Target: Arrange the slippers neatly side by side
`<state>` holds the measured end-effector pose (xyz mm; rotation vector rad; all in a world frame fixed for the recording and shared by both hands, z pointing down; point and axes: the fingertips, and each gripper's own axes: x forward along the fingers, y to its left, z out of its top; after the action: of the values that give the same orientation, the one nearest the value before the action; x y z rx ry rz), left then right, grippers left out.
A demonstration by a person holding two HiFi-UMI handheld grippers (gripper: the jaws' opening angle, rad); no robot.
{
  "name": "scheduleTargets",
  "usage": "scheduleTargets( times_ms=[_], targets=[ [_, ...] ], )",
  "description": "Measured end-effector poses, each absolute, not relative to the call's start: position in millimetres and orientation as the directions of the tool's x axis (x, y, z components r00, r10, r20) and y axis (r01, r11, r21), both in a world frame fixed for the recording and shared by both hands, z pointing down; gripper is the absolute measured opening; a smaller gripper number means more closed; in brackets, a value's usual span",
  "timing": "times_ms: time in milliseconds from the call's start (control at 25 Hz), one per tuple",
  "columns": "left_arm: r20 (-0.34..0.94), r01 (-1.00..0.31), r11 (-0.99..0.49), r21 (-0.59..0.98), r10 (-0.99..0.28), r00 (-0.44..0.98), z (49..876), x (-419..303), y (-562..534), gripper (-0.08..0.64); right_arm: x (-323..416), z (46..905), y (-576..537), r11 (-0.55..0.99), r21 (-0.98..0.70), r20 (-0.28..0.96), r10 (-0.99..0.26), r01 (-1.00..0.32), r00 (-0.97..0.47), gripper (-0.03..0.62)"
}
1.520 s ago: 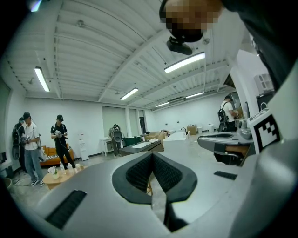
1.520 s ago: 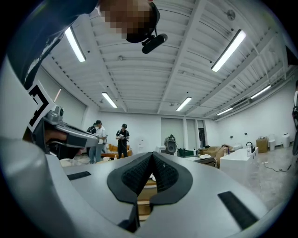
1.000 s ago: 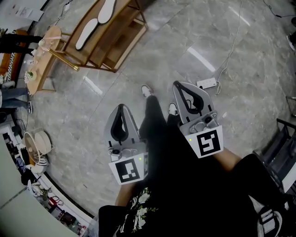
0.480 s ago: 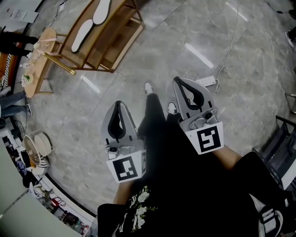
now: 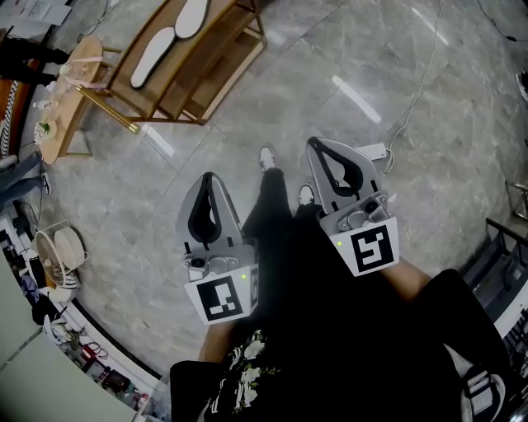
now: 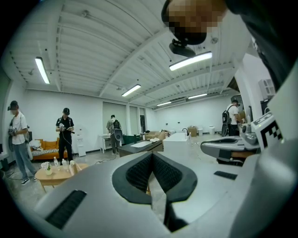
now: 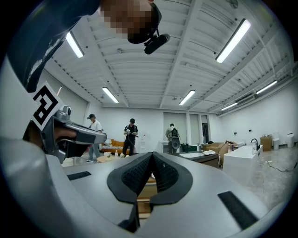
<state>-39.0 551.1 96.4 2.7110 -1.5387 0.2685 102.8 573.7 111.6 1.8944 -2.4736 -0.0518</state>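
Two white slippers [image 5: 154, 56] [image 5: 192, 15] lie end to end on the top shelf of a wooden rack [image 5: 216, 72] at the upper left of the head view. My left gripper [image 5: 208, 178] [image 6: 152, 155] is held in the air over the grey floor, well short of the rack, with its jaws shut and nothing between them. Beside it, further right, my right gripper [image 5: 317, 145] [image 7: 151, 155] is likewise shut and empty. Both gripper views look level across the room. The slippers cannot be made out in either of them.
A small round wooden table [image 5: 64, 115] with bottles stands left of the rack. A white power strip [image 5: 371, 151] and its cable lie on the floor past the right gripper. My shoes [image 5: 266, 157] show between the grippers. Dark furniture [image 5: 503, 264] stands at the right edge. People stand far off.
The left gripper has edged slightly forward and left. The right gripper has barely moved. Both have stayed shut and empty. The rack has shifted a little in the head view.
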Motion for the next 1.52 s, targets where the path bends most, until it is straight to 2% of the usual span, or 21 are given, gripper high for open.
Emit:
scheduleTargets(
  times_ms=[280,600,1040,1520],
  targets=[
    [0.144,-0.866,-0.499,-0.028,-0.860,0.490,98.2,-44.9,508.3,-0.002,107.4,88.3,528.6,0.260,0.084,-0.036,-0.964,-0.962,-0.264,-0.002],
    [0.149,-0.869,-0.495,0.018,-0.858,0.492,102.3,-48.4,469.0,-0.002,108.3,81.8,493.2,0.269,0.110,-0.011,-0.962,-0.957,-0.272,-0.003],
    [0.158,-0.846,-0.533,-0.001,-0.836,0.526,101.1,-54.9,420.4,-0.002,106.9,82.3,447.8,0.232,0.110,0.009,-0.973,-0.967,-0.232,-0.002],
    [0.111,-0.818,-0.575,-0.008,-0.814,0.571,91.2,-65.6,368.0,-0.002,94.0,78.9,408.2,0.179,0.113,0.002,-0.984,-0.977,-0.180,-0.002]
  ],
)
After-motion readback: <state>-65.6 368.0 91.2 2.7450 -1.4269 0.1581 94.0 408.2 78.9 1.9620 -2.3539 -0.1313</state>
